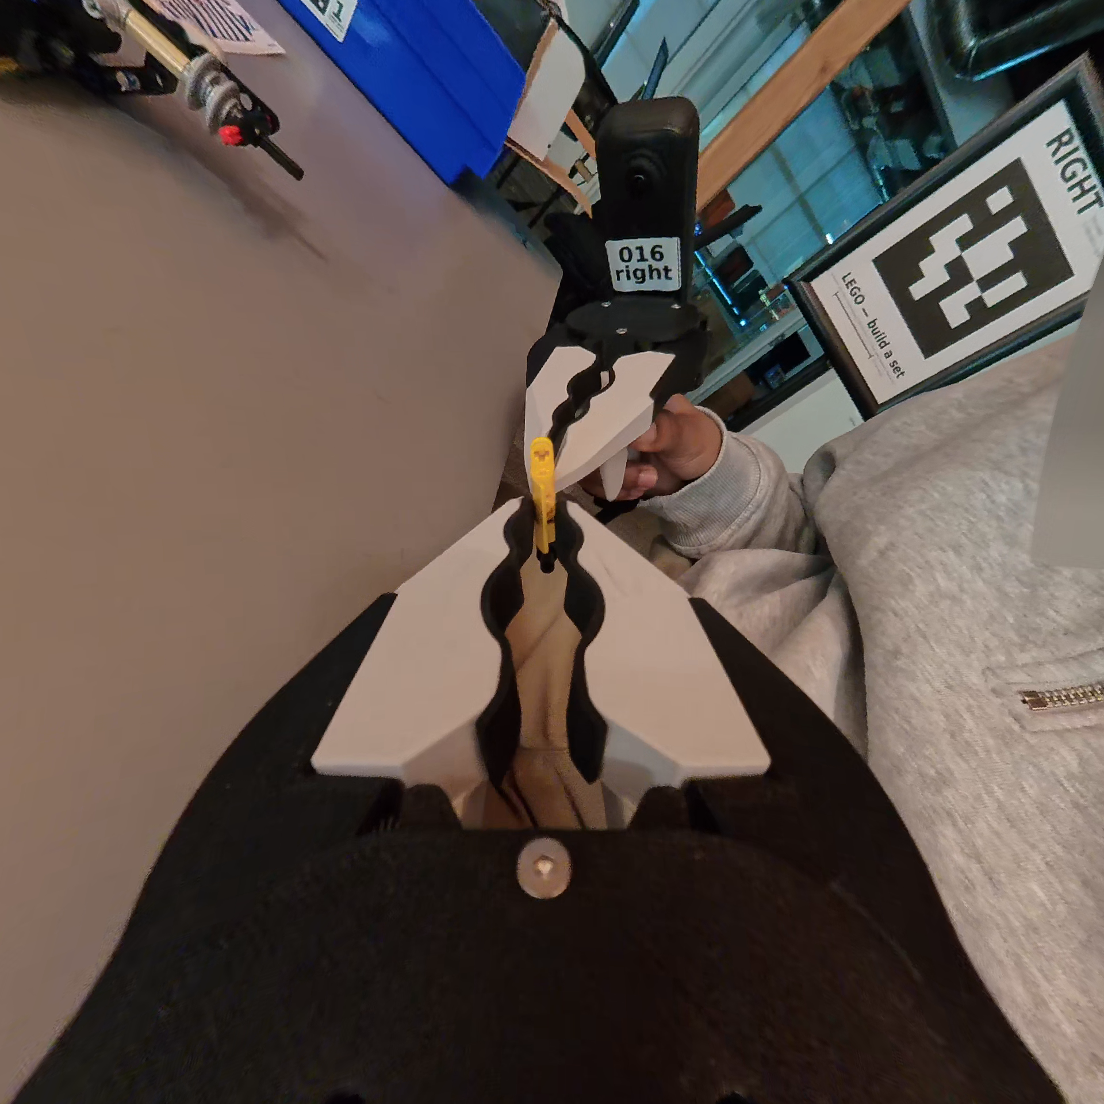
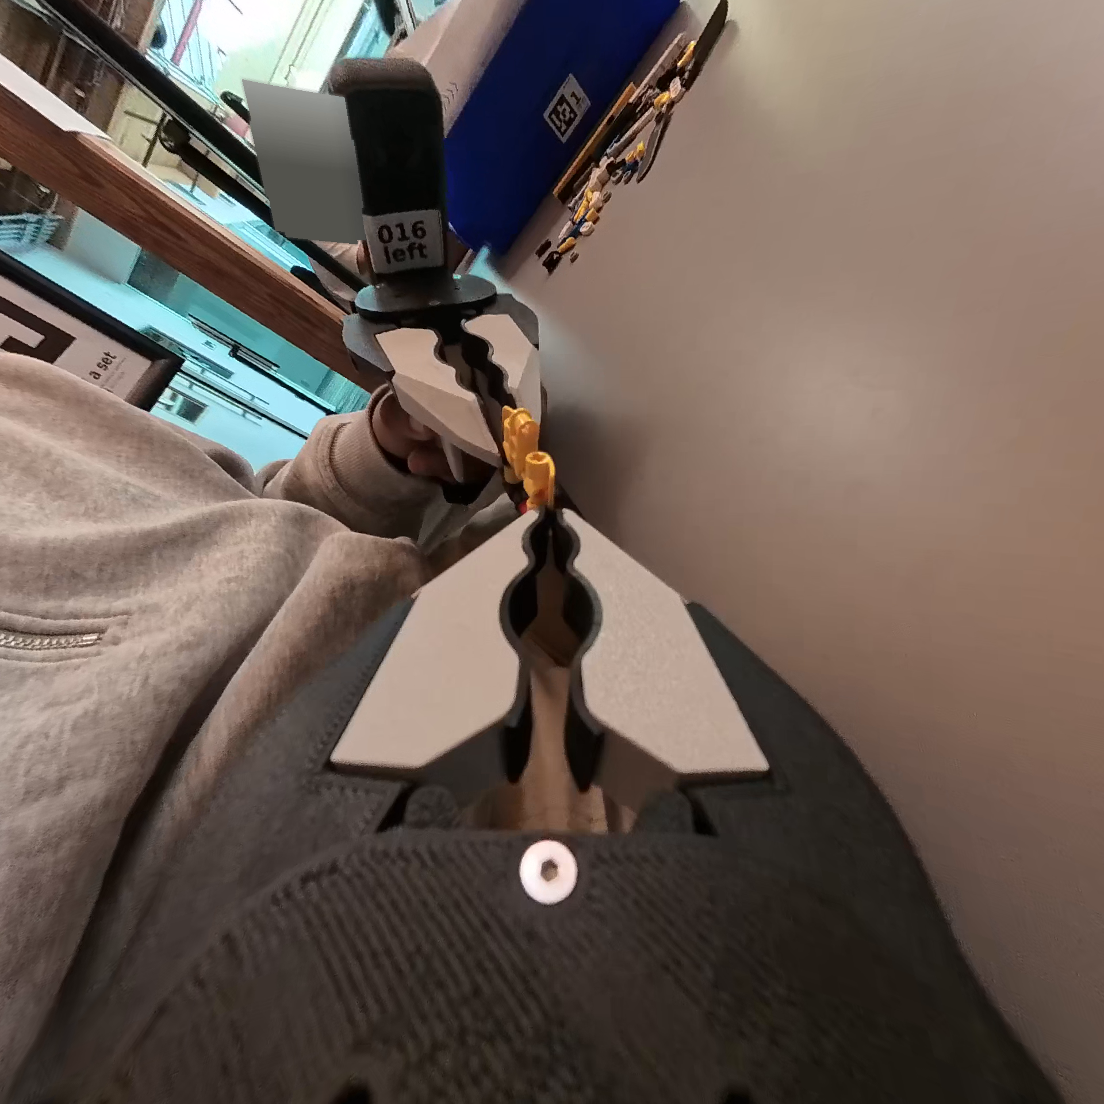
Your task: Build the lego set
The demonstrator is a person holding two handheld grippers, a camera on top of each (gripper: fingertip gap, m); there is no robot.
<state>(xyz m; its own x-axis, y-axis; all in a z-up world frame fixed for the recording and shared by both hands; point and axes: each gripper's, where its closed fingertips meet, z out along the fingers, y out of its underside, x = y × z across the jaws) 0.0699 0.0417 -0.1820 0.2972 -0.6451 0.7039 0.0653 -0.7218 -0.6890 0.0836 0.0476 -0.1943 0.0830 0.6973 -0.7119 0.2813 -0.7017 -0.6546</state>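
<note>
While both grippers meet tip to tip beside the counter (image 1: 209,418), the left gripper (image 1: 545,514) pinches a yellow piece (image 1: 542,496), and the right gripper (image 2: 546,517) pinches a small yellow part (image 2: 537,475).

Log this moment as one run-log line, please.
left gripper: shut on yellow piece | right gripper: shut on second yellow piece | tips meeting off the table edge | loose bricks by blue bin

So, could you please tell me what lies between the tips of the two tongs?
Only the yellow lego pieces: both views show the left tongs and right tongs pinching them tip to tip.
</note>
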